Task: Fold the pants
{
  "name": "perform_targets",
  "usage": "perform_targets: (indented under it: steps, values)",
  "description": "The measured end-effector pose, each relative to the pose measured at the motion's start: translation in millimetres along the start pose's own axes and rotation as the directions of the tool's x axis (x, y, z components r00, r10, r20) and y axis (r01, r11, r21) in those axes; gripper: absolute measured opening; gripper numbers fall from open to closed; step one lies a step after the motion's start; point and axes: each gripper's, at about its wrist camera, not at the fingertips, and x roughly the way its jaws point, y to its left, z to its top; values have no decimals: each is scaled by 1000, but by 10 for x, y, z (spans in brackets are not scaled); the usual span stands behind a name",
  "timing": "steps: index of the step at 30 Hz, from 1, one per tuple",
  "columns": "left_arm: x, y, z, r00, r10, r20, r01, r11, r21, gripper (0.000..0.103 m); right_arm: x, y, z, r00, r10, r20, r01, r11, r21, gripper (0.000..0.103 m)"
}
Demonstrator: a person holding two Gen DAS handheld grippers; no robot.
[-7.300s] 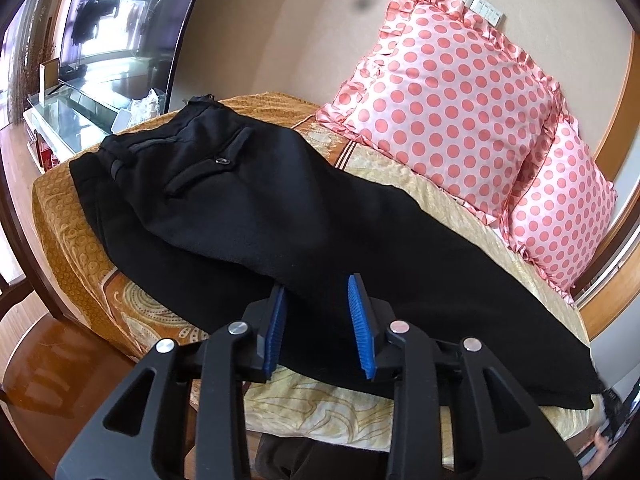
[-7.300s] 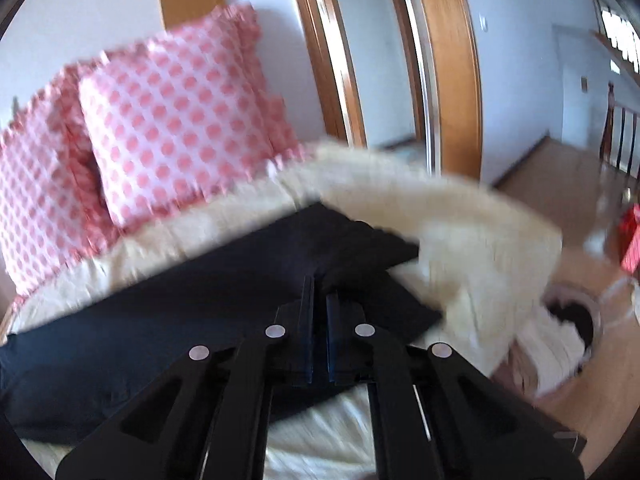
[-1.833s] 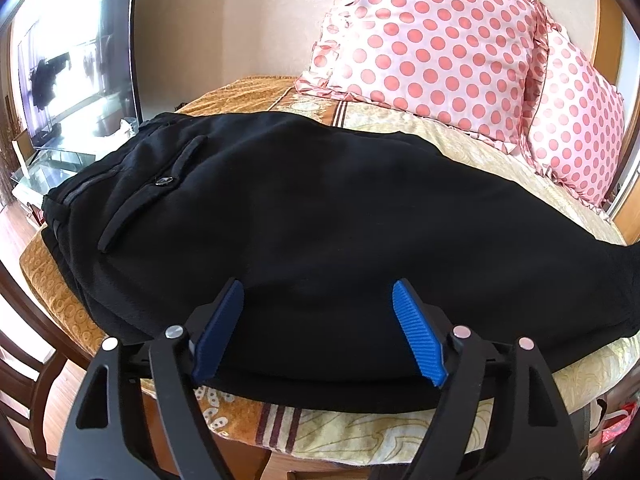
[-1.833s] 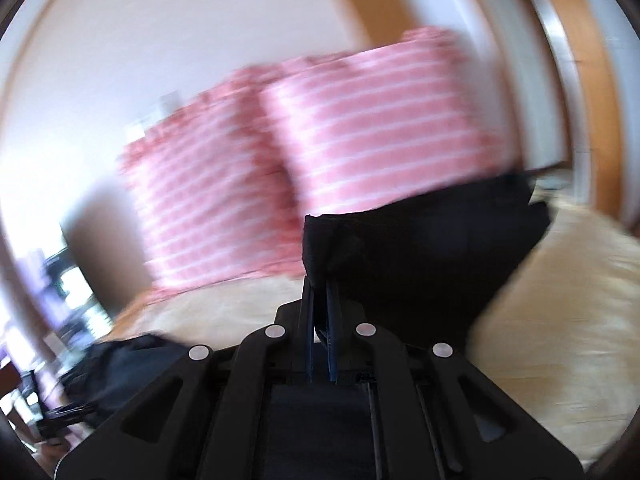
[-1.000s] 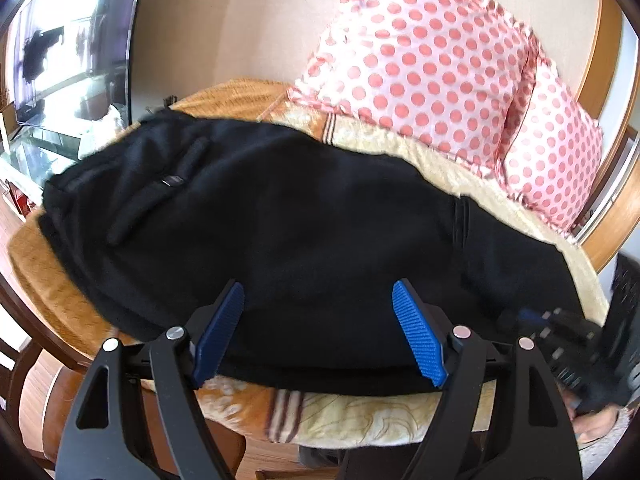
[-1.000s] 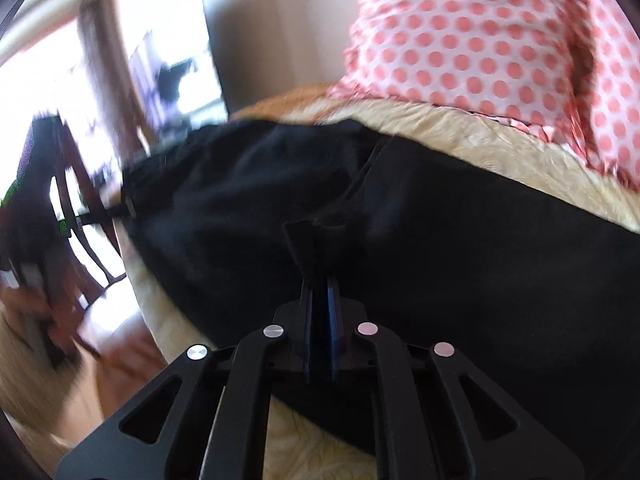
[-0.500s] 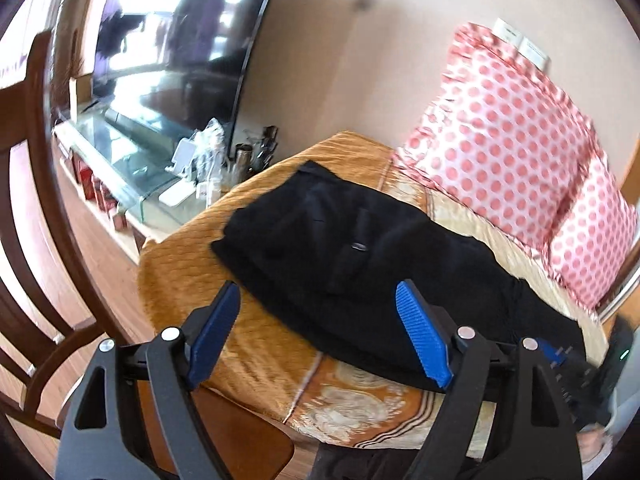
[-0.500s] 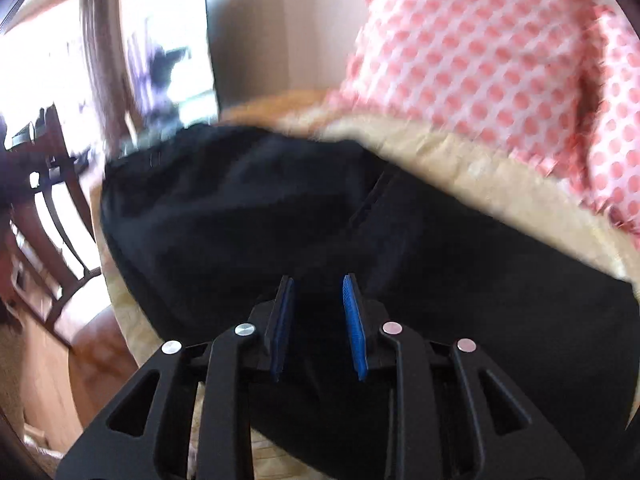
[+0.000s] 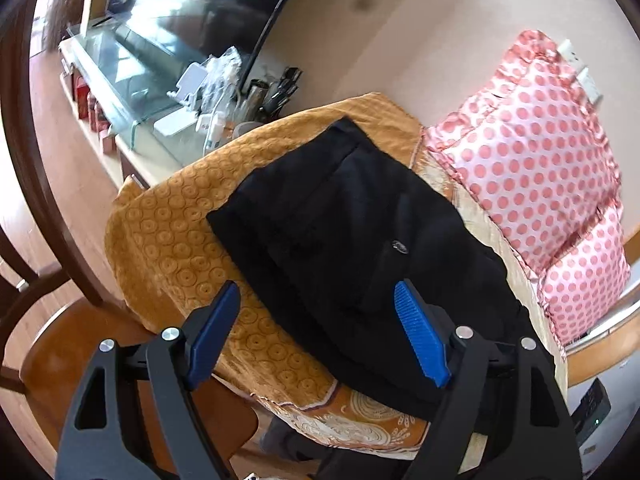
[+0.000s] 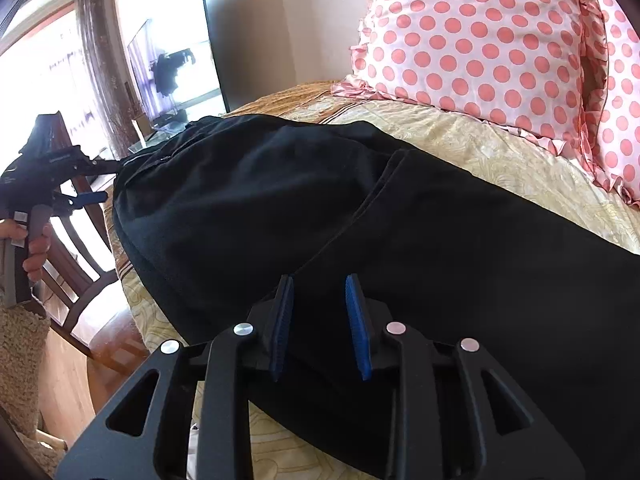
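Note:
The black pants (image 9: pixel 352 248) lie on the bed, the leg end folded back over the upper part. The waistband and a buttoned back pocket (image 9: pixel 398 246) point toward the far left corner. My left gripper (image 9: pixel 316 336) is wide open and empty, above the near left edge of the pants. In the right wrist view the pants (image 10: pixel 320 208) fill the middle, with a folded edge running diagonally. My right gripper (image 10: pixel 320 324) is open and empty just above the fabric. The left gripper also shows in the right wrist view (image 10: pixel 86 198), at the far left, held in a hand.
The bed has an orange patterned cover (image 9: pixel 180 240) and a yellow sheet (image 10: pixel 500 152). Two pink polka-dot pillows (image 9: pixel 532 168) stand at the headboard. A wooden chair (image 9: pixel 48 320) stands at the bed's left edge. A glass TV stand (image 9: pixel 132 80) with clutter is beyond.
My right gripper carried the leg end over the upper part, then opened and let it go. My left gripper pulled back and swung left toward the waistband end.

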Motion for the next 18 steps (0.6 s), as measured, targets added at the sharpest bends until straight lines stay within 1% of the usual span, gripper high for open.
perform_targets:
  steps: [5,6,9,13,15,17,18]
  values:
    - [73,29,38,1000,10,10,-10,1000,-21,79,4,-7,-3,1000,9,6,-9,1000,7,29]
    - [85,20,47,1000,16,12,-16,1000,-20,79,4,-1,-2,1000,11,7,-11,1000,5,31]
    - [101,-4,60,1000,25,14,-25,1000,-19,79,10,15,-8,1000,17,10,-17,1000,1,50]
    - [108,-18,35,1000,12,20,-11,999,-39,79,38,96,-40,1000,19,6,-19,999,-32,50]
    - [106,-14,23,1000,-12,17,13,998,-59,79,38,114,-45,1000,22,8,-21,999,-35,50]
    - [120,-22,6,998,-63,-2,63,994,-86,76,30,113,-46,999,32,13,-32,999,-29,50]
    - [124,-36,4,998,-60,-5,59,995,-85,76,22,109,-46,999,36,18,-36,999,-25,50]
